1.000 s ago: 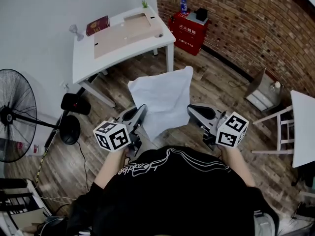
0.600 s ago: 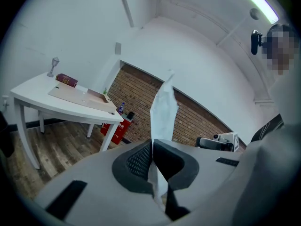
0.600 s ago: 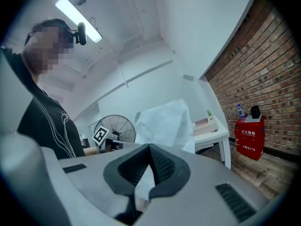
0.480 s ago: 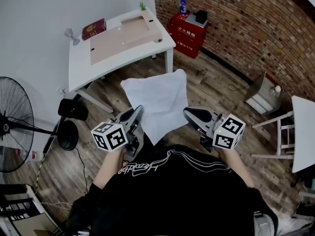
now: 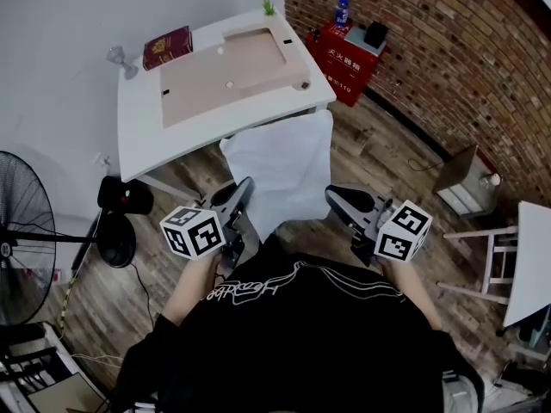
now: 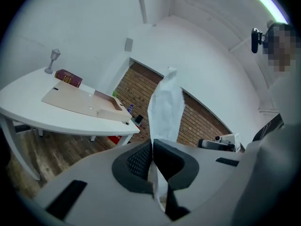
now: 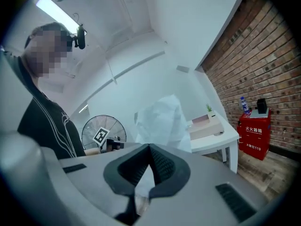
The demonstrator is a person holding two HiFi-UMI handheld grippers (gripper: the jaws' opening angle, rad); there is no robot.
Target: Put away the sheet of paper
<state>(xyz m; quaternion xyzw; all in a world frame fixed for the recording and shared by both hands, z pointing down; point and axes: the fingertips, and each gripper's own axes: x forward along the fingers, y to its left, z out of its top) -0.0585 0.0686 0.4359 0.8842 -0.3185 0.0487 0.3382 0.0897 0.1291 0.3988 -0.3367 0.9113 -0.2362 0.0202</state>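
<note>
Fingers of the left gripper and right gripper pinch the sheet by its near edge (spread flat for carrying). Its far edge is just beside the tabletop.

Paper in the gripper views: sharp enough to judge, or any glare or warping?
Left gripper view: paper sharp near the jaws, table edge bowed by fisheye. Right gripper view: paper soft and pale against the white wall; ceiling light glares. Head view: evenly lit.

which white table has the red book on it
The table by the white wall, carrying the beige board; the red book lies at its far corner. The table at the right edge shows none.
</note>
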